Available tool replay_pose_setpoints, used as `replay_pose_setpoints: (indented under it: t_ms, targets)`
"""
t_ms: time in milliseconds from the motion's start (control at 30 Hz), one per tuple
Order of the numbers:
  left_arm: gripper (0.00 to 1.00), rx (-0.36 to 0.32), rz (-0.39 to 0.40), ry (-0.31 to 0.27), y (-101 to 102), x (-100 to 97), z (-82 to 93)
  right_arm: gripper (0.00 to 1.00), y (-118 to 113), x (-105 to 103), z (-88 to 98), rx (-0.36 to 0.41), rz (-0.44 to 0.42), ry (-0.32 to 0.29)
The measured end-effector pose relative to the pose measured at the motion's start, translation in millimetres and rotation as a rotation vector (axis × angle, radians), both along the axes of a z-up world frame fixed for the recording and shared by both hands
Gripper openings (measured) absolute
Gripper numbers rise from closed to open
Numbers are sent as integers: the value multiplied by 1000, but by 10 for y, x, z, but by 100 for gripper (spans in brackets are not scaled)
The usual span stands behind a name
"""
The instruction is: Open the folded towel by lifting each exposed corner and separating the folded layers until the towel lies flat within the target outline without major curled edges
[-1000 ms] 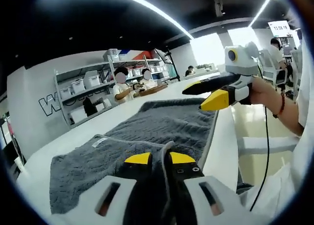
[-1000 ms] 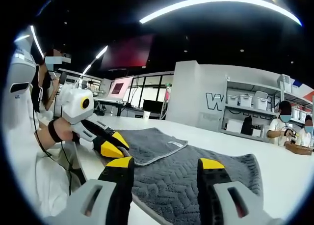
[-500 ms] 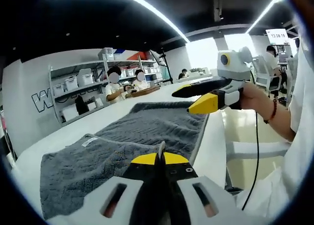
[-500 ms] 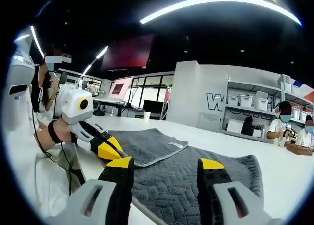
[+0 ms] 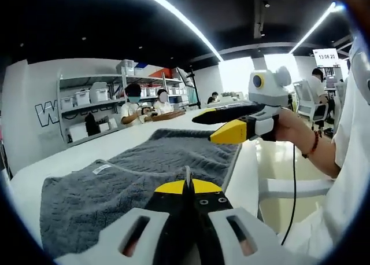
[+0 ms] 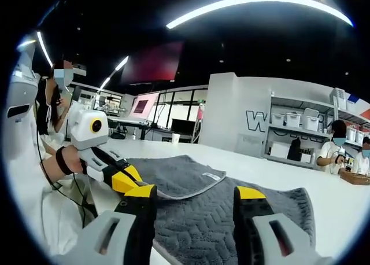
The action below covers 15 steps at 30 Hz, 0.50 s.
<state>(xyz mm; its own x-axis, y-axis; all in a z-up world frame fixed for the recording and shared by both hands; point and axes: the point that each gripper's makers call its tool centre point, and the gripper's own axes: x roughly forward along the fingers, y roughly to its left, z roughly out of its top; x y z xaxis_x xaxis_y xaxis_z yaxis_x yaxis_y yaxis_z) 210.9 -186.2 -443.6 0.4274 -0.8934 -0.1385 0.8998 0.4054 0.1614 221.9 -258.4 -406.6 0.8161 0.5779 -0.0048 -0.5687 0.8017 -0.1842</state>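
Towel (image 5: 173, 158), grey, lies on the white table (image 5: 75, 155); the left gripper (image 5: 188, 187) pinches its near edge, the right gripper (image 6: 193, 192) gapes above it.

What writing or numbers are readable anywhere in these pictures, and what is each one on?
"W": big letter on the grey wall behind the shelves; the letters after it are hidden.
Digits on the hanging screen: perhaps a clock time, too blurred to read surely.
Towel label on the grey towel: too small to read.
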Motion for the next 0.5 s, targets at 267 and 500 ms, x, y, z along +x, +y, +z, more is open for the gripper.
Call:
replay_pose_setpoints:
  t_ms: [267,500]
  targets:
    - [1,-28,4,6,35,15,51,51,93,76,51,5,15,7]
    - [1,-62,7,7,85,27,105,50,243,99,145,18,64,0]
